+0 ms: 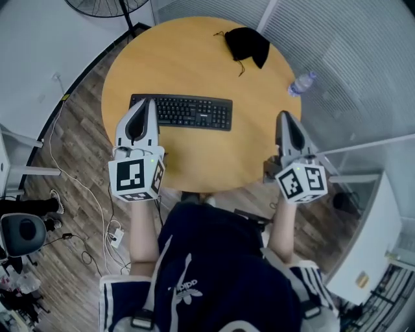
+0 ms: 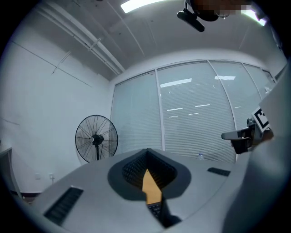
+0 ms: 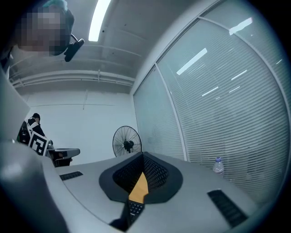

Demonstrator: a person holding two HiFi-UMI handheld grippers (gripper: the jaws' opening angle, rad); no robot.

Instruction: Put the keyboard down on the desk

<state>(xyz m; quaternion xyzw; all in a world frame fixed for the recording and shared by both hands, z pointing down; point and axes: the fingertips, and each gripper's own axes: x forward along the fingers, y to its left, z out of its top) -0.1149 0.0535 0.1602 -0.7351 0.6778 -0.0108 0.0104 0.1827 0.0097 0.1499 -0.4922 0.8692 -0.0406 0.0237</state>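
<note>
left claw, head view: the left claw (image 1: 150, 102) is pinched shut with nothing in it. It hangs over the near-left end of the keyboard (image 1: 188, 112). Its tip covers that corner from up here, so I can't tell how much air is between them.
right claw, head view: same deal for the right claw (image 1: 284, 115), jaws together and empty. It's over the near-right edge of the desk (image 1: 194, 58), well clear of the keyboard.
keyboard, head view: lying flat on the round wooden desk, long side running left to right, nothing gripping it.
hands, head view: mostly hidden behind the marker cubes (image 1: 136, 178). You only get forearms and a dark top at the bottom of the frame.
other stuff, head view: a black pouch (image 1: 246, 44) sits at the far side of the desk. A plastic bottle (image 1: 302, 83) is right at the right rim, and it's hard to say if it's fully on. A fan (image 1: 107, 6) is chopped off by the top edge.
left gripper view: jaws meet in a tight seam, nothing between them. Through the notch below there's just a sliver of tan desk and a few dark keys. The rest of the keyboard is blocked by the grey housing. The whole fan shows by the wall, and the right claw pokes in at the right edge, partly cut off.
right gripper view: jaws closed here too, and empty. Same tiny peek of desk and keys, plus the fan, the blinds and the bottle off to the right. The left claw's cube is half cut off at the left.
</note>
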